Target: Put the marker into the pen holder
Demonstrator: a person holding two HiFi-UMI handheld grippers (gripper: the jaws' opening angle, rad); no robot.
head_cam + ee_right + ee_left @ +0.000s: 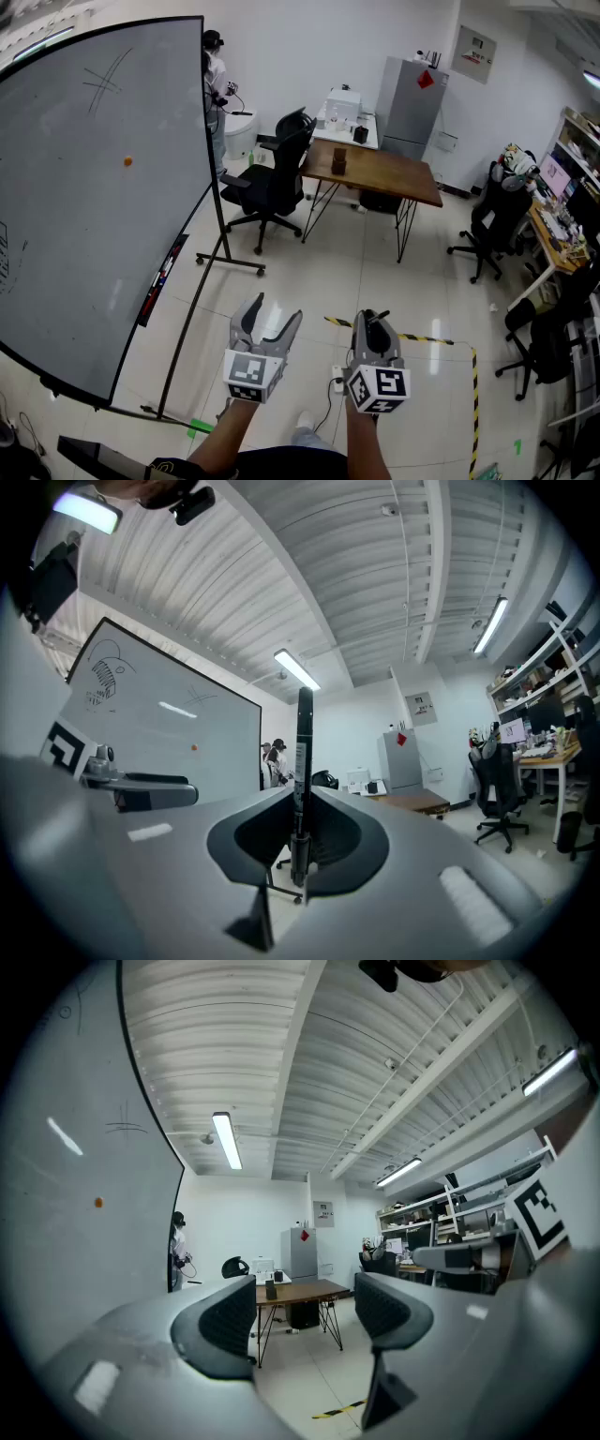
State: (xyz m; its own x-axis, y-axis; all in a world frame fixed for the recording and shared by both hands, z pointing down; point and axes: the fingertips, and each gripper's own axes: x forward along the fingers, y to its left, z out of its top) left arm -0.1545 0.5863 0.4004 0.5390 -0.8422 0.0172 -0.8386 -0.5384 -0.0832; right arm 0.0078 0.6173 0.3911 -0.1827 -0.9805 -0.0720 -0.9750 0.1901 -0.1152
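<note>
The right gripper (301,844) was clamped on the marker (303,761), a slim black pen standing upright between the closed jaws, its upper end rising well above them and its lower end pinched between the pads. In the head view, that right gripper (375,324) was held low in front of the person, above the pale tiled floor (375,272), just beside the left gripper (274,313). The left gripper (305,1312) had its jaws spread apart with nothing between them; only the room showed through the gap. A large whiteboard (103,187) on a wheeled stand stood to the left, with a few faint strokes and a small orange dot on it. Well ahead stood a wooden tabletop (380,174) on thin black legs, carrying a small dark container (338,162) near its left end; whether this was the pen holder could not be told. A black office chair (275,178) stood between the whiteboard and the tabletop, and a strip of yellow-and-black tape (412,337) ran across the floor just beyond the grippers.
</note>
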